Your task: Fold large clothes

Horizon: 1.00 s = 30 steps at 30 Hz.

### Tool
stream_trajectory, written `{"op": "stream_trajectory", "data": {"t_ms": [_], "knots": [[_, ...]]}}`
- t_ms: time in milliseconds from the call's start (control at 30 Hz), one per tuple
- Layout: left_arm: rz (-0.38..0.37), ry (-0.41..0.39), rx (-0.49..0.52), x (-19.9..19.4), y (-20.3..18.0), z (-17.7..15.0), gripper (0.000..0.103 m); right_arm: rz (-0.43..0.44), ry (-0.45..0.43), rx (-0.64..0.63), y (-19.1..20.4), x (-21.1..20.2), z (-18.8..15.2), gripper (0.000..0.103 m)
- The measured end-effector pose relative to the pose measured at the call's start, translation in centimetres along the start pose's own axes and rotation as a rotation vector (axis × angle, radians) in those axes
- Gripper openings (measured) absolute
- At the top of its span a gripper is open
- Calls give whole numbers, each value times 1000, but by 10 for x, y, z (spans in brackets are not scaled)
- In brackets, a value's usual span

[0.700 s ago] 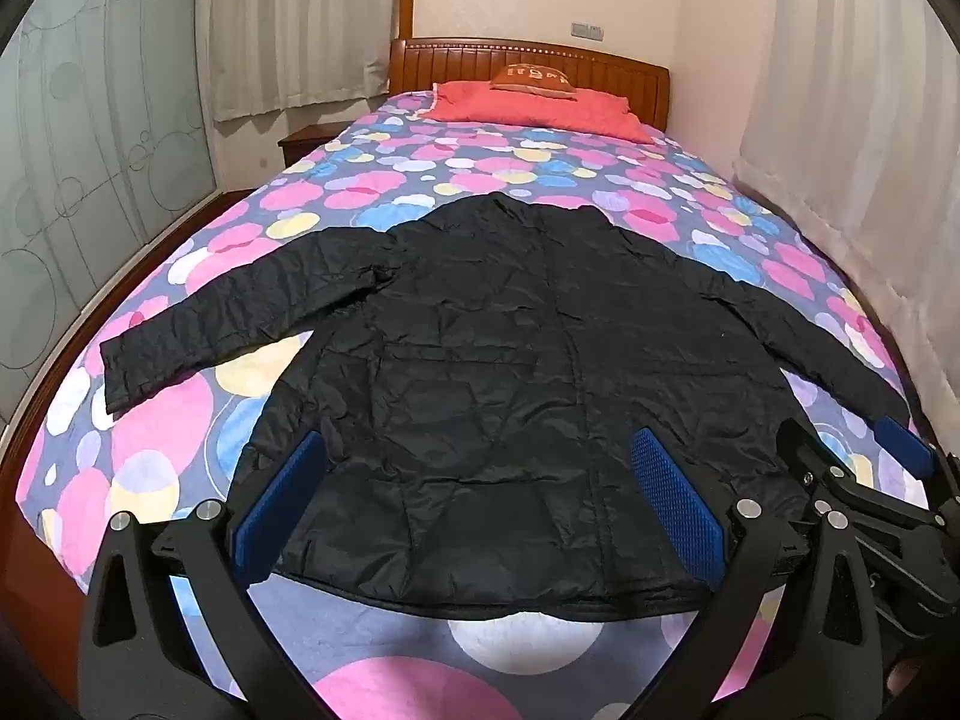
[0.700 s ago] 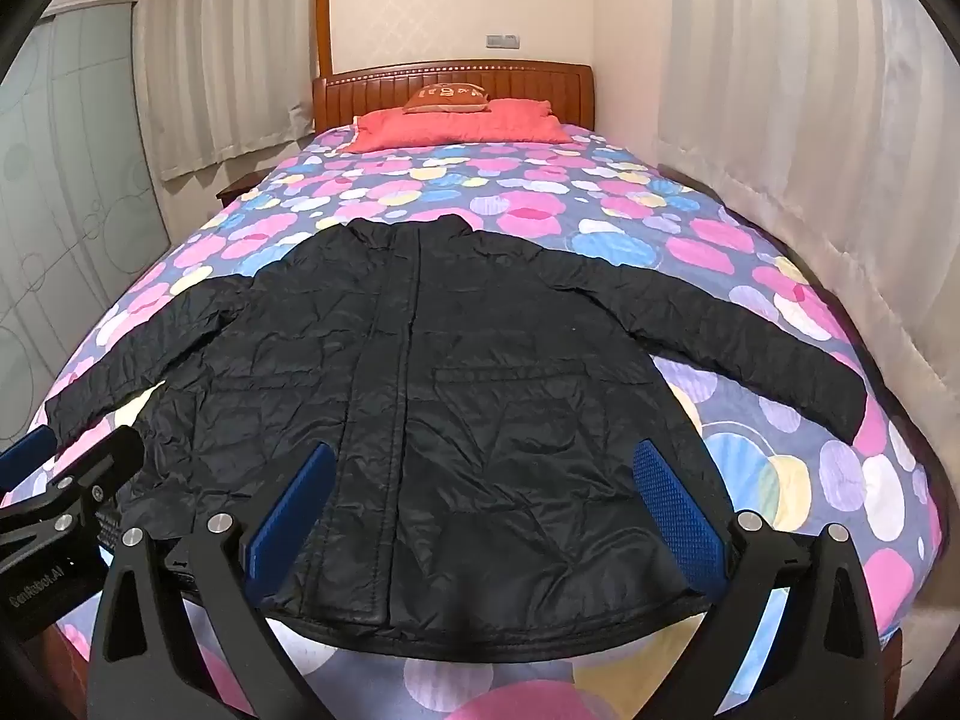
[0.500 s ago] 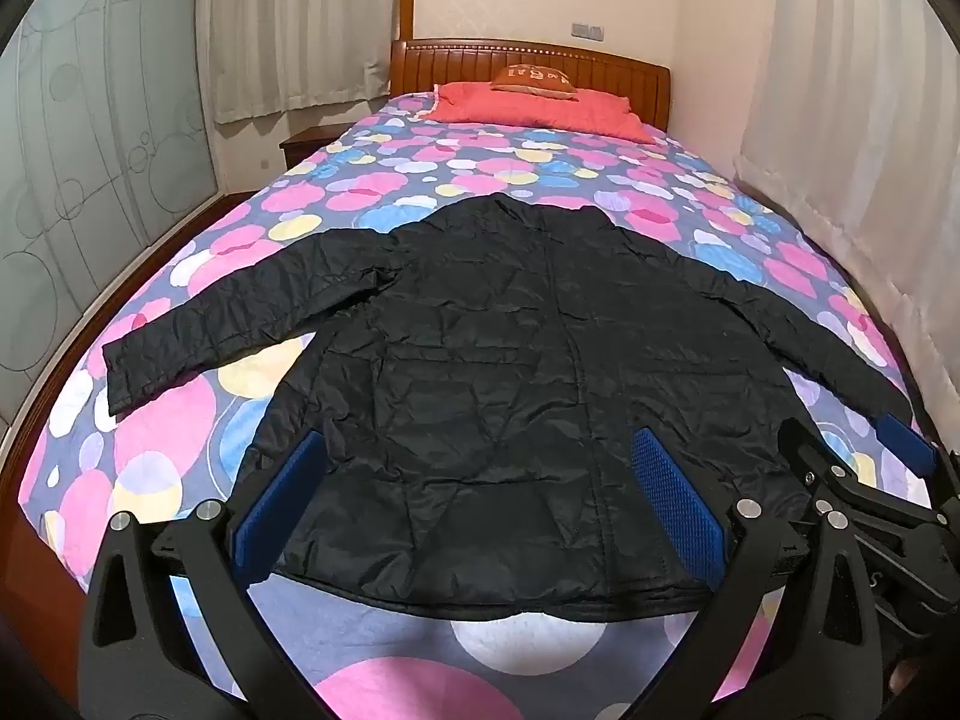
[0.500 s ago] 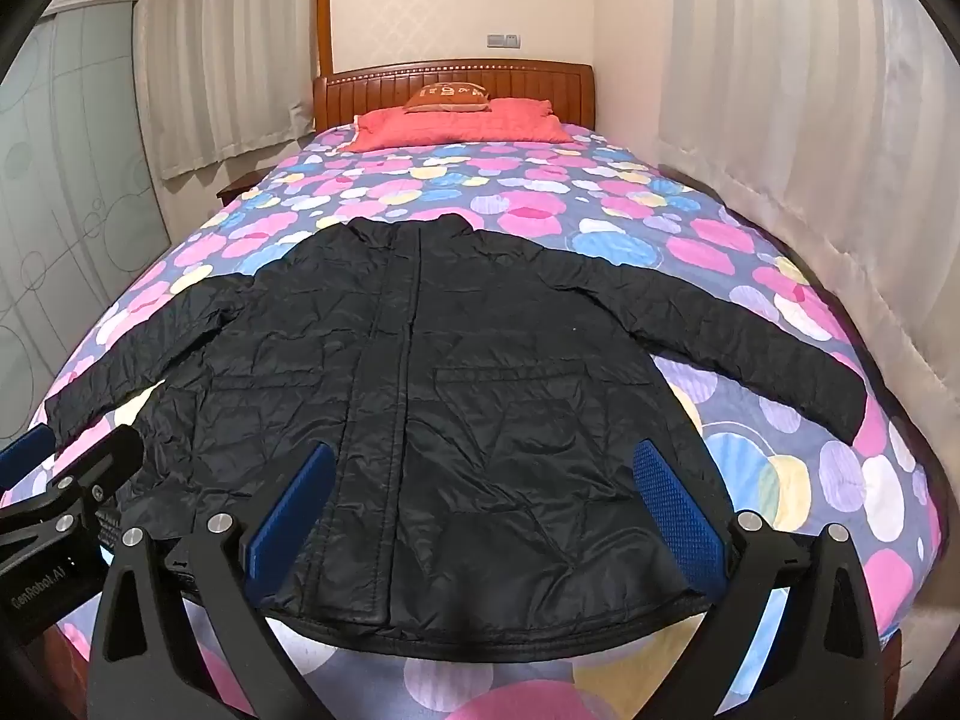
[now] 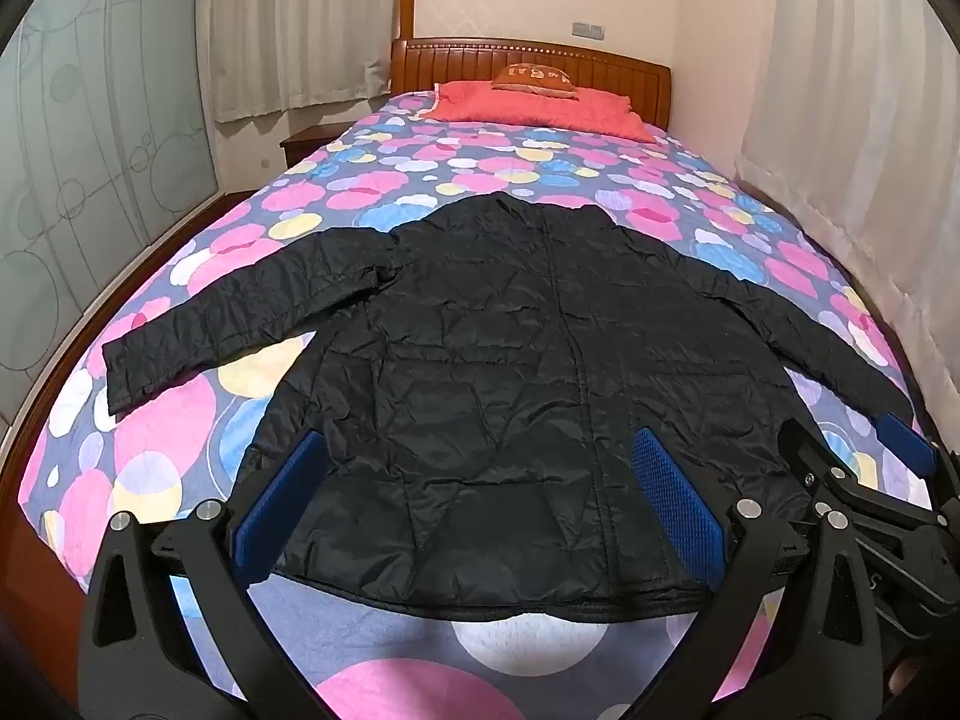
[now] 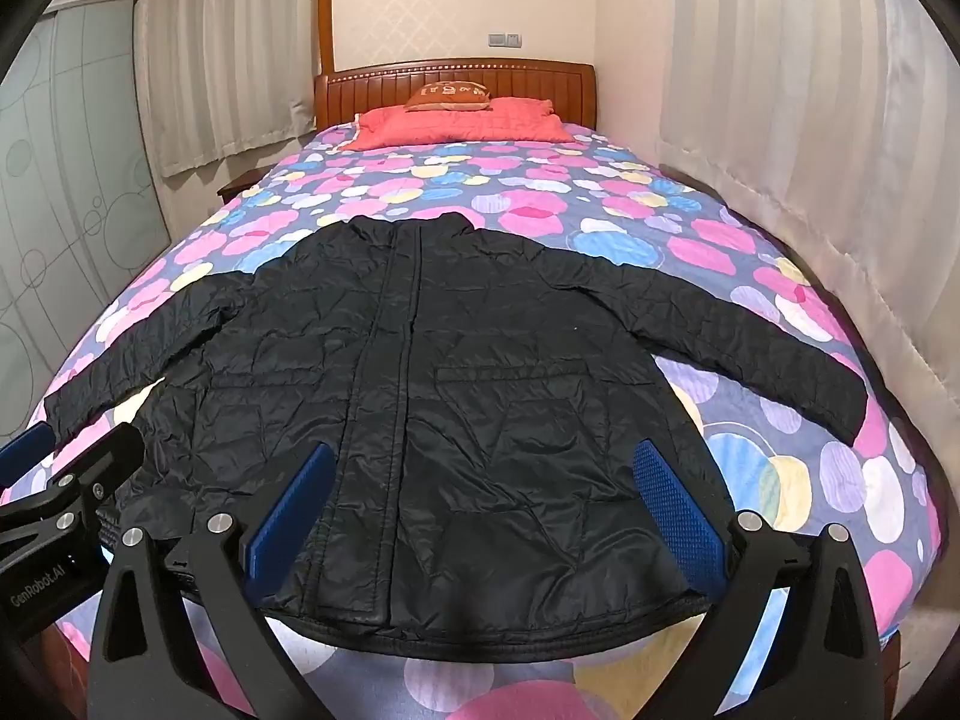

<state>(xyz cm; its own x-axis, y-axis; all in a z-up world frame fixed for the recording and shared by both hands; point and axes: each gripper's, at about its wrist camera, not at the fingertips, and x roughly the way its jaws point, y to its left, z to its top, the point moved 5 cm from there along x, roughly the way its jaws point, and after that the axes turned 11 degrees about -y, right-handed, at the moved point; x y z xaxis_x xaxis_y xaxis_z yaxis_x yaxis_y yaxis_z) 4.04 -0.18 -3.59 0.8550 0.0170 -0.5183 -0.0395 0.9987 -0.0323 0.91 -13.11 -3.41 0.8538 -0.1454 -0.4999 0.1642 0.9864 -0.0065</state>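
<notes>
Both tools hang above the foot edge of the bed [image 5: 180, 312], nothing grasped. My left gripper [image 5: 480, 510] is spread wide, pads clear of the cloth. My right gripper [image 6: 480, 510] is likewise released, fingers apart over the hem.

Jacket [image 6: 456, 396] lies flat, front up, zipped, hem near the foot edge, collar toward the pillow [image 6: 462, 120]. Left sleeve [image 5: 240, 312] runs out to the left edge; right sleeve [image 6: 750, 348] reaches toward the right edge, cuff close to it.

Risks, as I judge them:
- Fabric looks slick and puffy. A shallow pinch may catch only the top layer, so the front lifts and the back stays down, bunching the fold.
- Hem sits close to the foot edge; a pull toward me could drag the whole jacket off.
- The grippers are near each other at the hem. Crossing paths while reaching for sleeves could knock them together.
- Right cuff near the right edge may slip over if nudged.
</notes>
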Motion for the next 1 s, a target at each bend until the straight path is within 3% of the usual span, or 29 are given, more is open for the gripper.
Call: {"op": "stream_trajectory", "data": {"t_ms": [1000], "knots": [[1,3,-1,2,7,-9,101,0,5,-2,1,3,-4,99]]}}
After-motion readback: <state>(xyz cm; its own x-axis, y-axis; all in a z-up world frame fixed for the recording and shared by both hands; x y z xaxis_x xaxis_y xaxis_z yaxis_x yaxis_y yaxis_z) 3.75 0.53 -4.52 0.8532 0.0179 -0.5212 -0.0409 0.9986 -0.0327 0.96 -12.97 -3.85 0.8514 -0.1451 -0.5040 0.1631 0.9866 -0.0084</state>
